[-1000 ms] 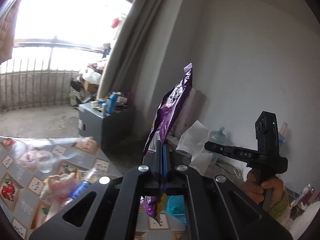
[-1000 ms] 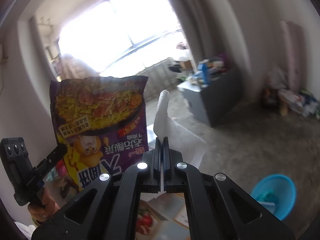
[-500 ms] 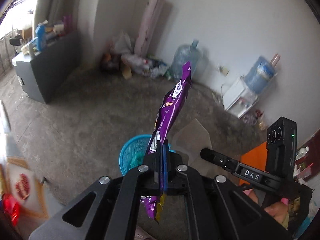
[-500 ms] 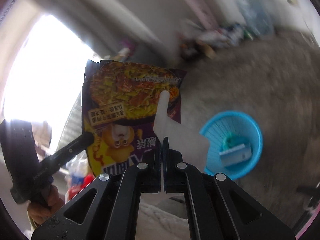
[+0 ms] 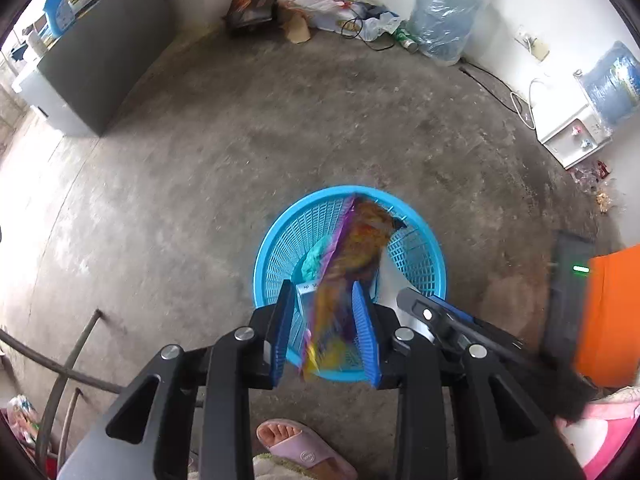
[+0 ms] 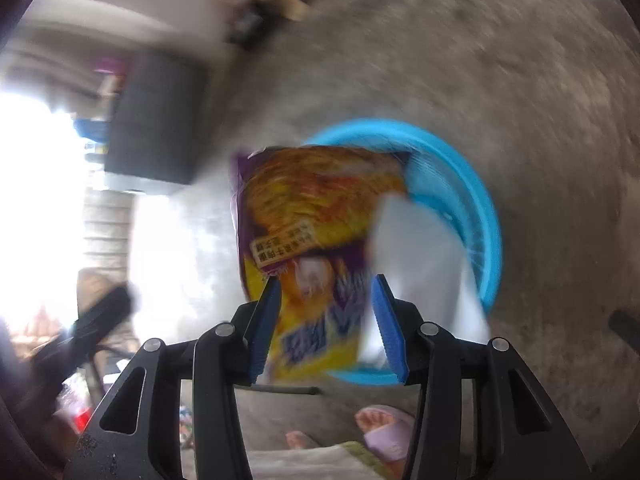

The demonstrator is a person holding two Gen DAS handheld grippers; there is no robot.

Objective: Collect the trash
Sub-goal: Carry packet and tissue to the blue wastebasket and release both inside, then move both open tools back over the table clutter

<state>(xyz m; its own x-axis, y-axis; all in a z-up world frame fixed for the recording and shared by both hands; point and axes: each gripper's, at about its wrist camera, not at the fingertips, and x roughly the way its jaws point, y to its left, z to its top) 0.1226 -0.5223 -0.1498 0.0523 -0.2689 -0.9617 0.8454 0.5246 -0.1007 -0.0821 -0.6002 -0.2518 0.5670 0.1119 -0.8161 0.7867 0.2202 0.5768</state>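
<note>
A round blue mesh basket (image 5: 264,248) stands on the concrete floor right below both grippers, its rim (image 6: 488,216) also in the right wrist view. My left gripper (image 5: 321,285) points down into it with its jaws opening. A purple and yellow noodle wrapper (image 5: 352,256) hangs loose and blurred between the pads, its lower end over the basket. My right gripper (image 6: 326,280) is also opening. A white tissue (image 6: 420,256) drops past its right finger into the basket, with the noodle wrapper (image 6: 316,216) beside it. A teal scrap (image 5: 316,256) lies inside.
A grey cabinet (image 5: 92,68) stands at far left. Litter (image 5: 320,4) and a water jug (image 5: 444,12) line the far wall, with a white dispenser (image 5: 572,136) at right. An orange object (image 5: 612,312) is close right. A foot in a pink slipper (image 5: 304,452) and metal legs (image 5: 68,372) are near.
Both grippers swung down from facing the room to above the basket. Their jaws, earlier shut on the wrapper and the tissue, have parted, and both pieces are slipping free.
</note>
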